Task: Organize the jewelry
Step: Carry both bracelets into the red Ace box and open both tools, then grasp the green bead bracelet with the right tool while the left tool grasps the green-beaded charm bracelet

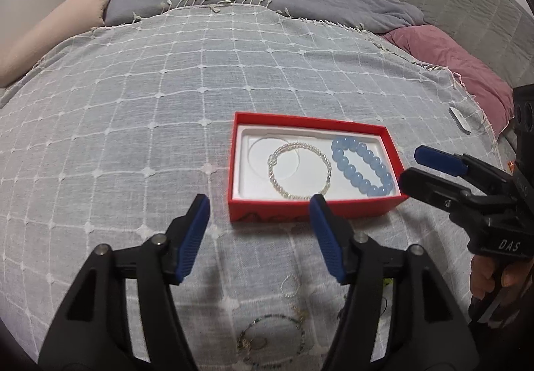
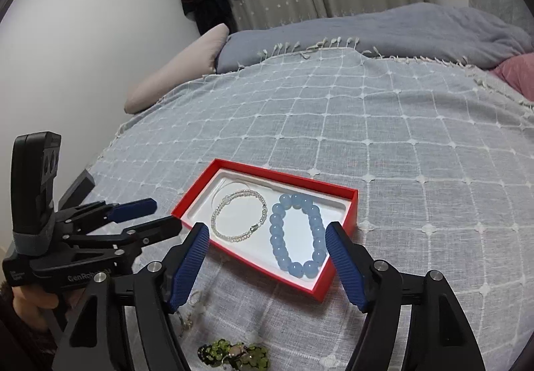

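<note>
Both my grippers, left (image 1: 258,204) and right (image 2: 267,232), are released and hold nothing. The box (image 1: 393,144) lies beyond the fingers with two bracelets inside. The loose chain (image 1: 272,334) lies under my left fingers, which are nearer.

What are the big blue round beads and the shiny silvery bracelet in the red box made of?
The blue round-bead bracelet looks like polished stone or glass: its beads are smooth, glossy and slightly see-through. The silvery small-bead bracelet seems to be metal or clear crystal, judging by its tiny glinting links. The red box looks like matte cardboard.
</note>
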